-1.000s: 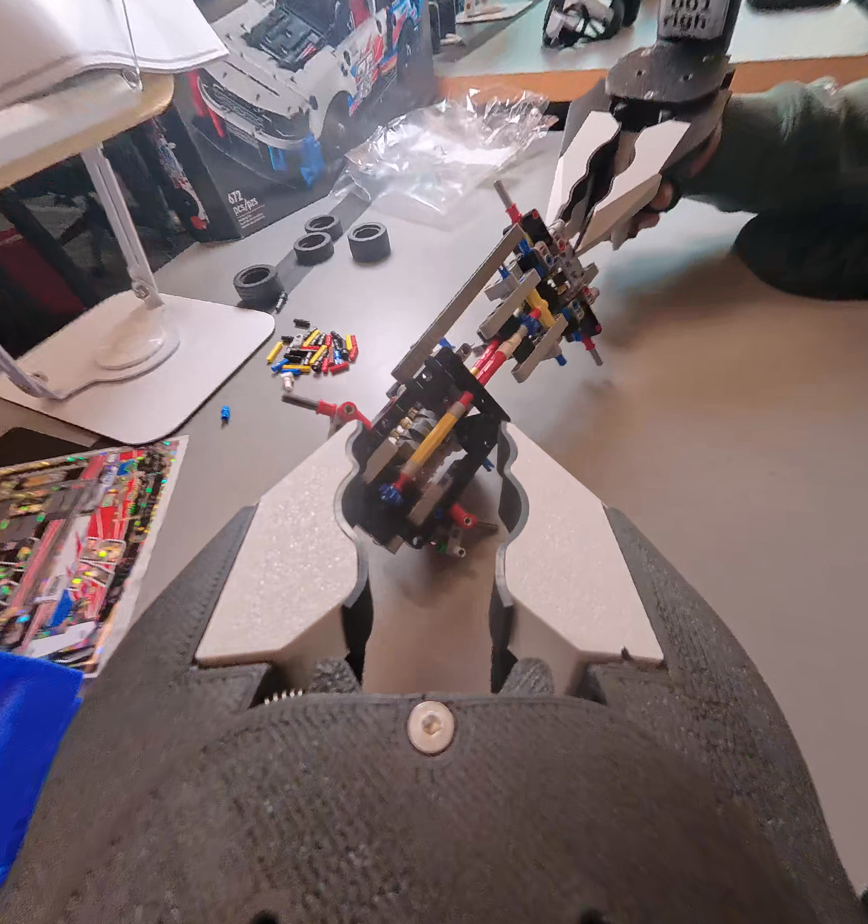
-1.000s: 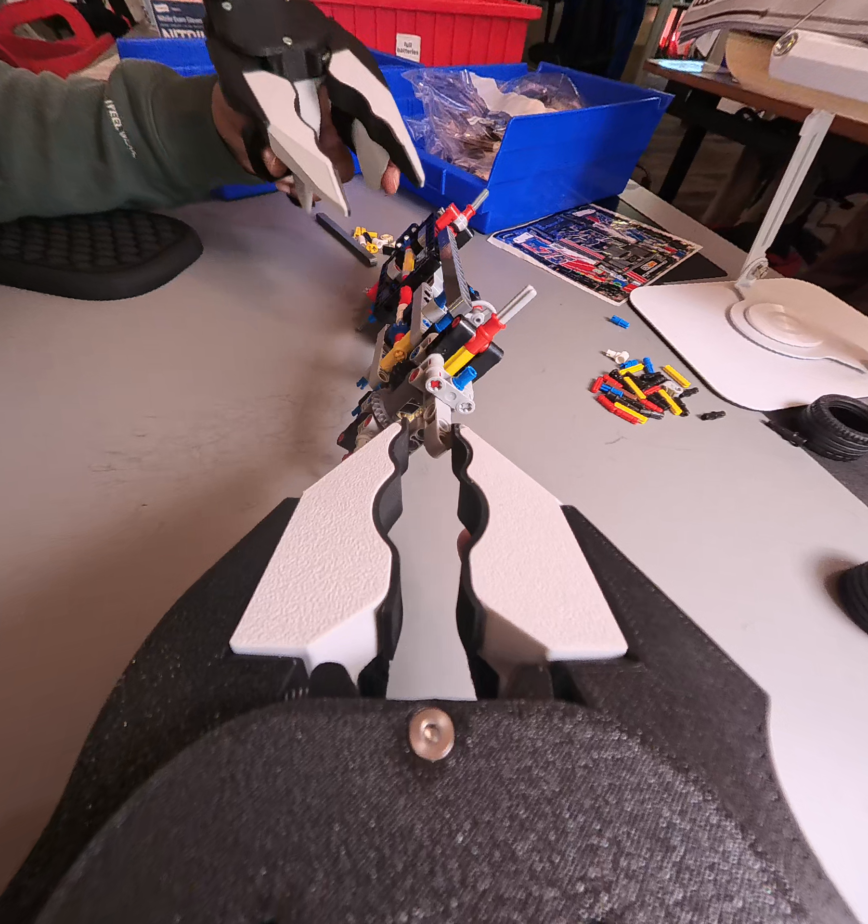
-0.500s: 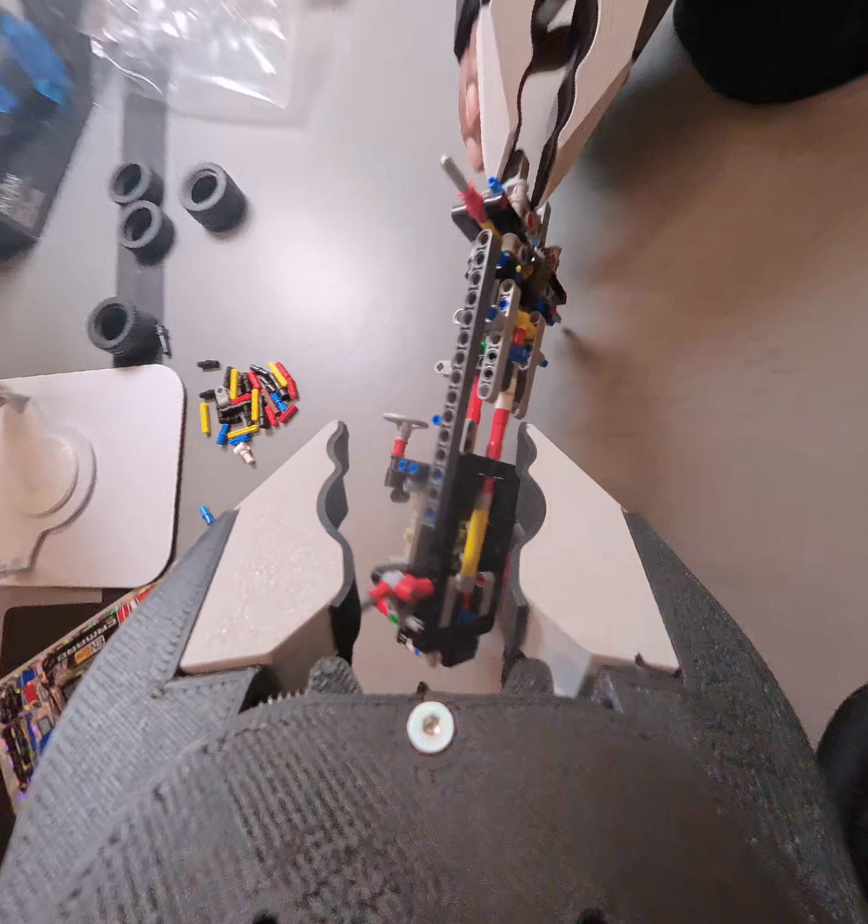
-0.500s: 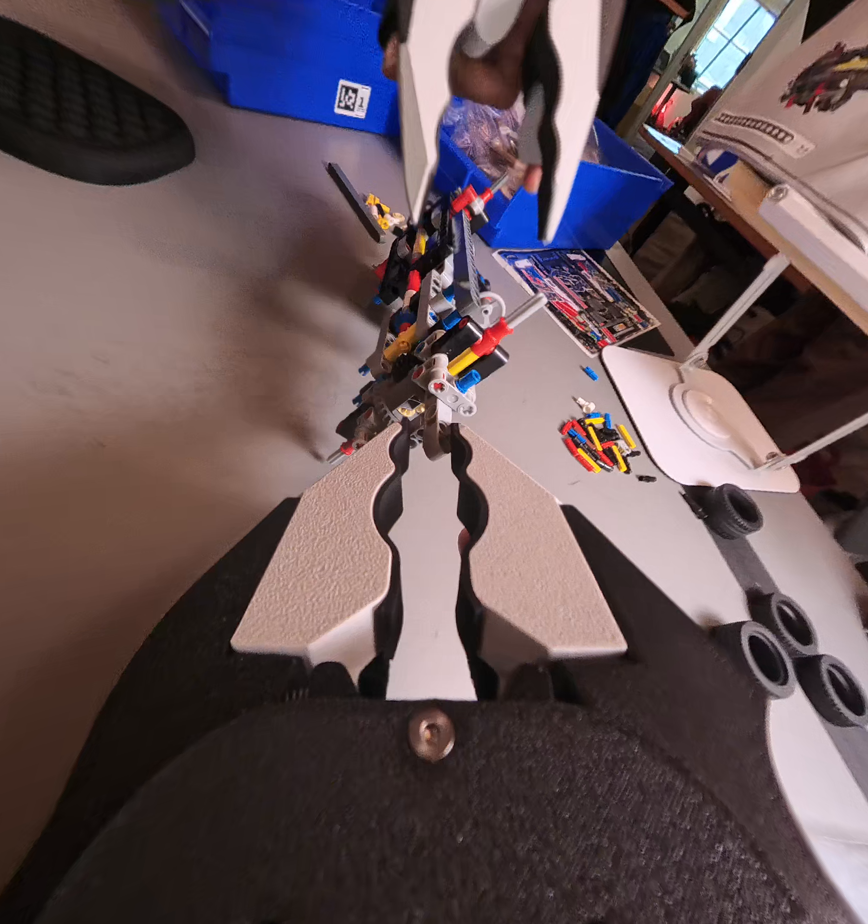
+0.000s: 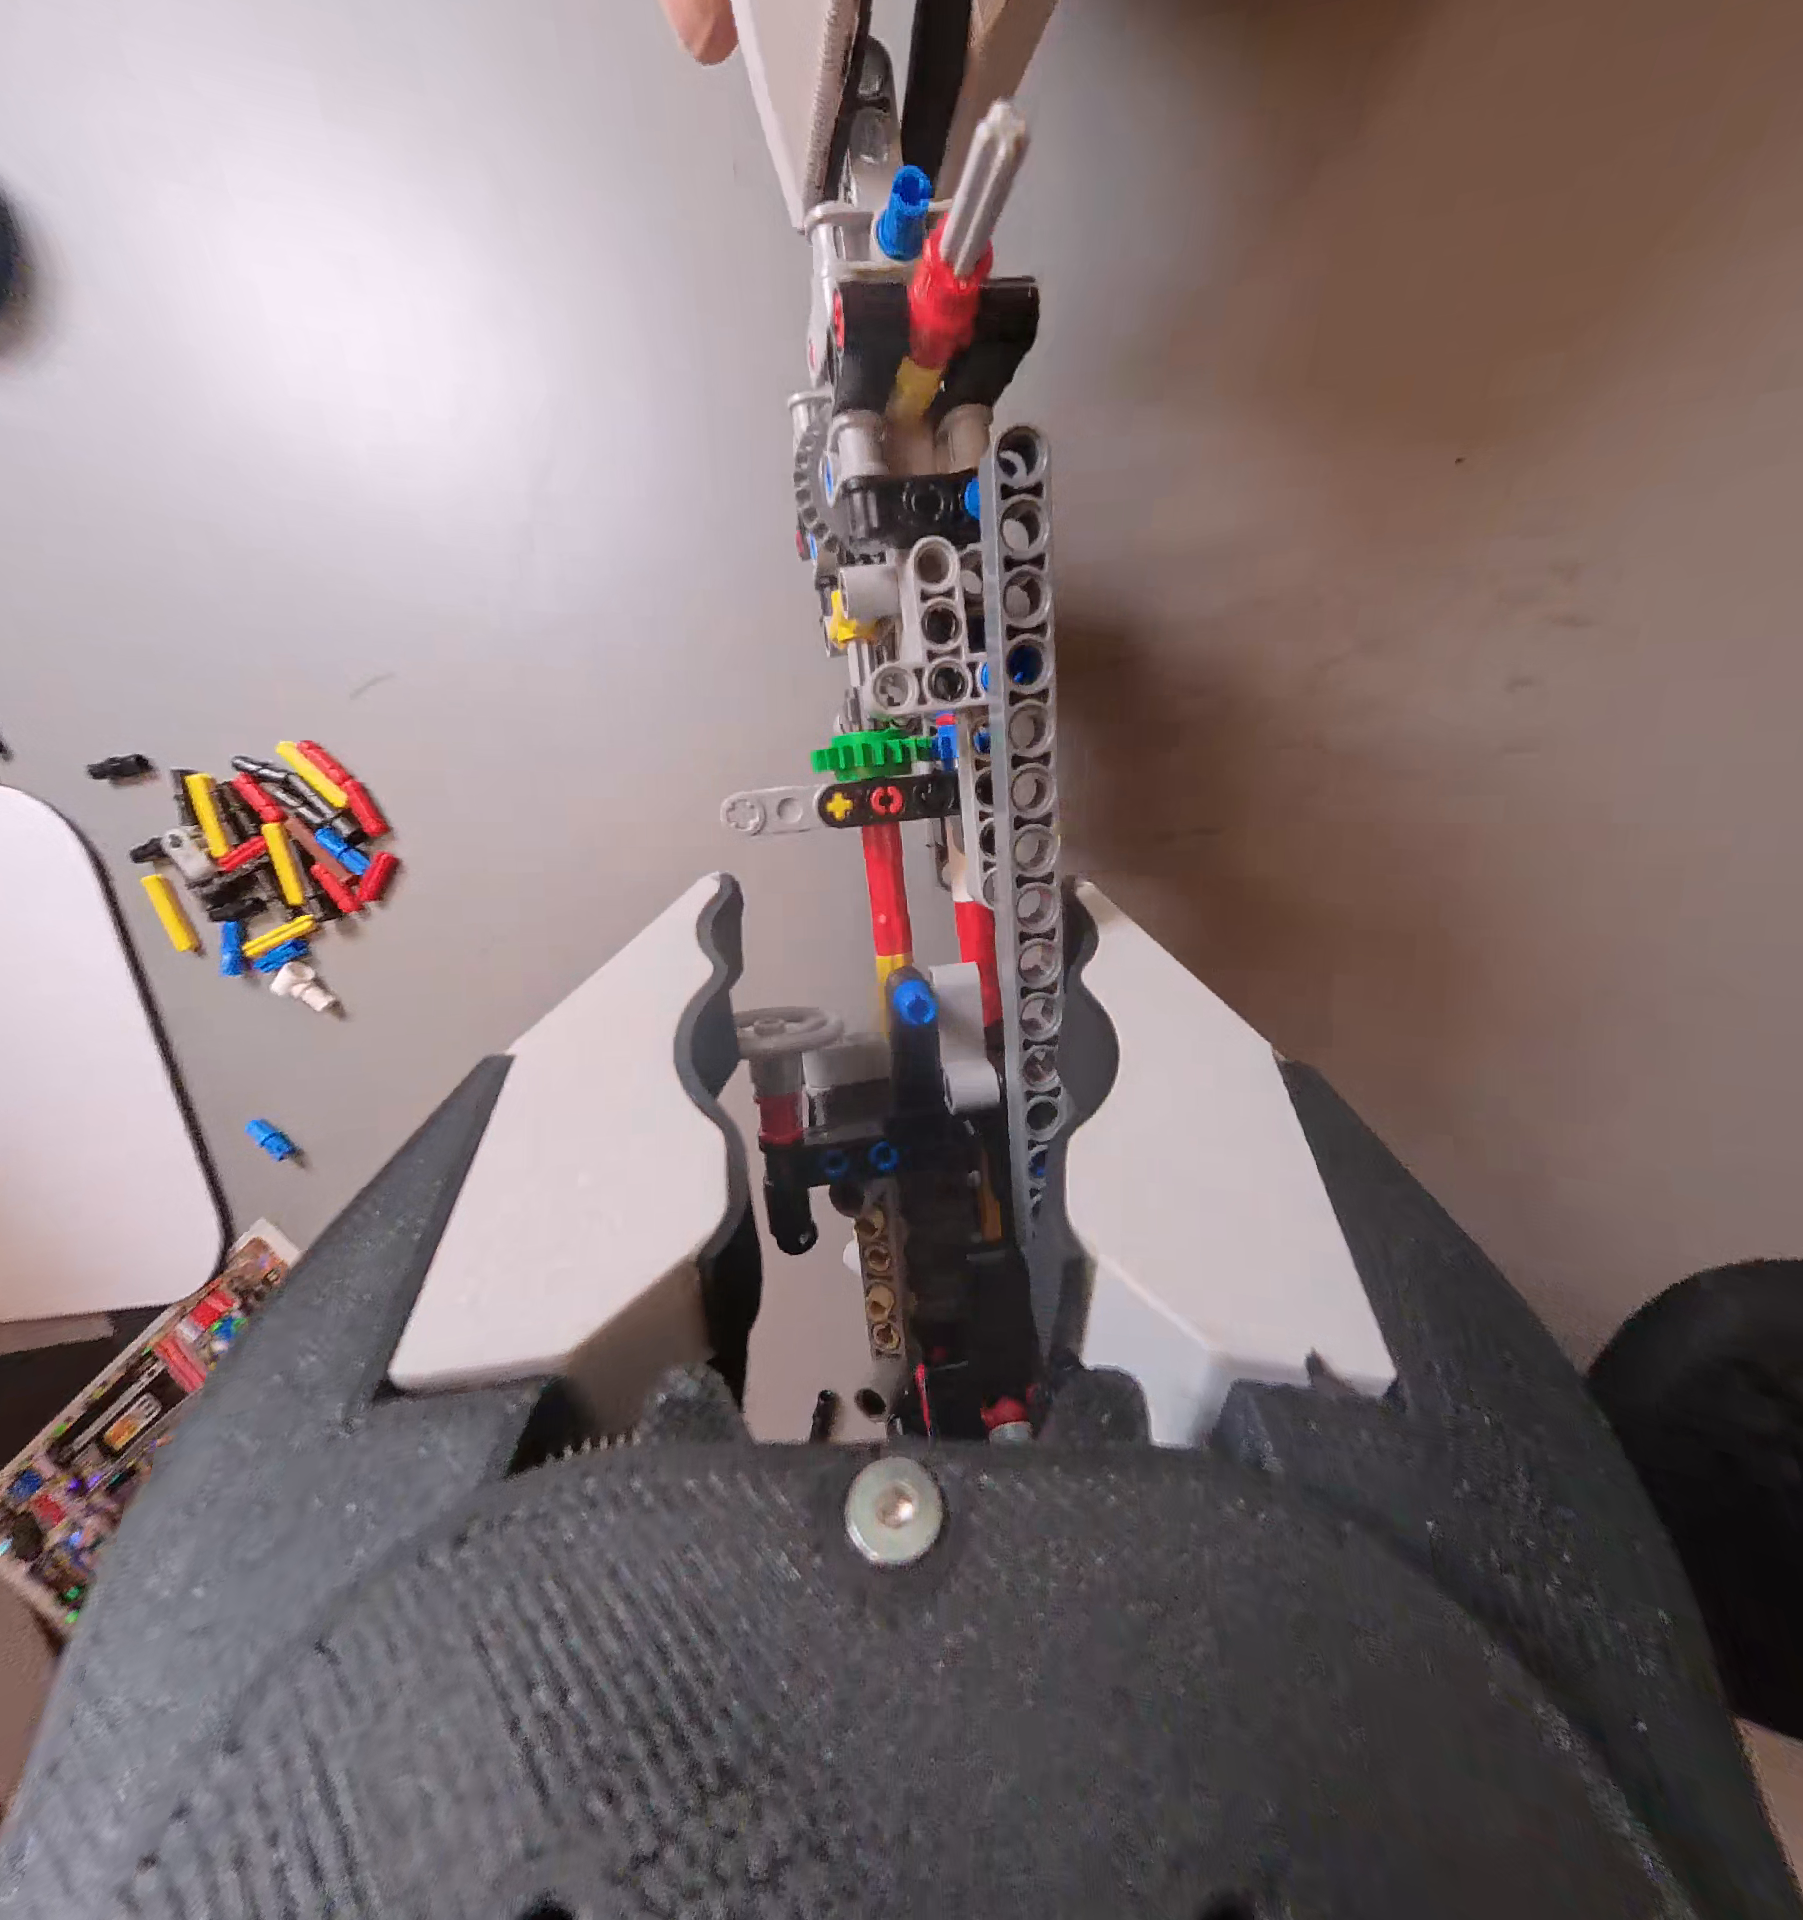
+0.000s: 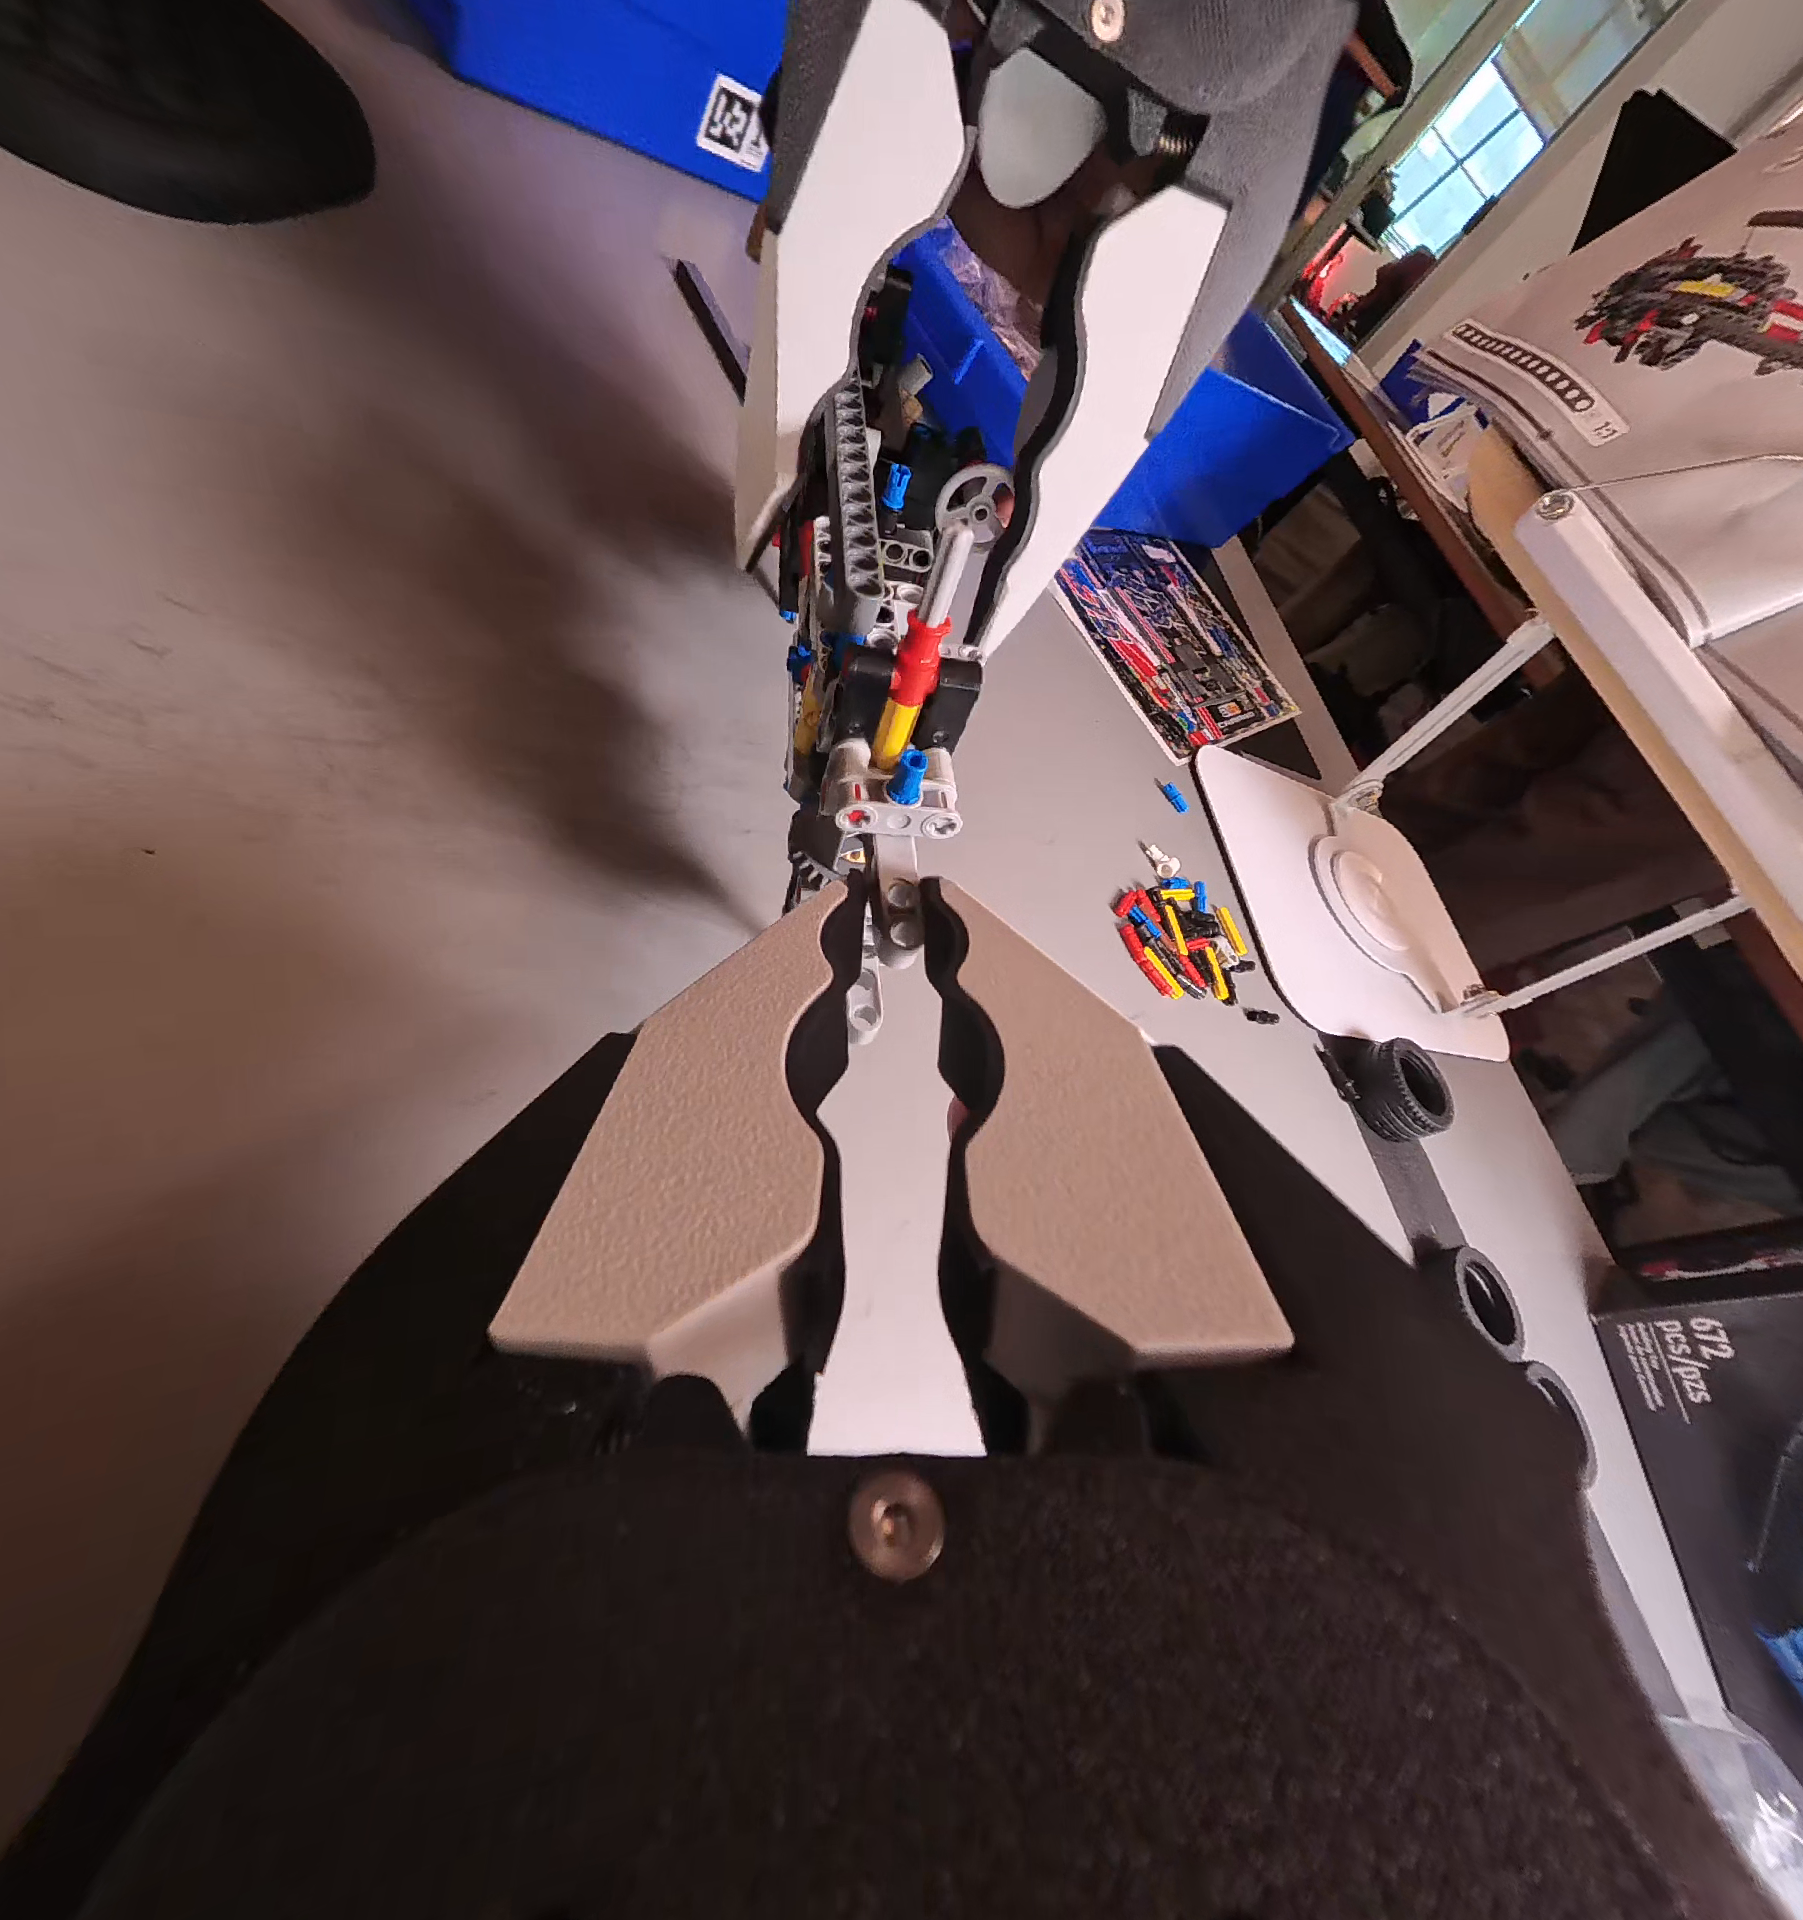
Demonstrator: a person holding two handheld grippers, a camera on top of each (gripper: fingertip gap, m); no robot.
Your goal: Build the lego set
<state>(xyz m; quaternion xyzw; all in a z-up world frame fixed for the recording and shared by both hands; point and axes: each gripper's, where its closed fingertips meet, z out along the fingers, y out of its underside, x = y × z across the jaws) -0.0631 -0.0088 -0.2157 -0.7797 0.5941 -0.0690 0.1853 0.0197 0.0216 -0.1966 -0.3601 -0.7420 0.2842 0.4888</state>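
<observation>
The right gripper (image 6: 892,902) pinches the grey end liftarm of the Technic chassis (image 5: 938,665) at centre frame; the left gripper (image 5: 902,904) stands half-wide around it. Close gently on the long grey beam (image 5: 1022,790) first.

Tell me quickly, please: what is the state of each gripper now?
Left gripper: open, its fingers around one end of the lego assembly.
Right gripper: shut on the assembly's other end, a grey piece.

Bench clutter, non-build items.
White lamp base (image 6: 1364,935) near table's (image 6: 253,727) edge; blue bins (image 6: 1198,457) at the back; black pad (image 6: 149,114) in far corner, well apart from the rest.
</observation>
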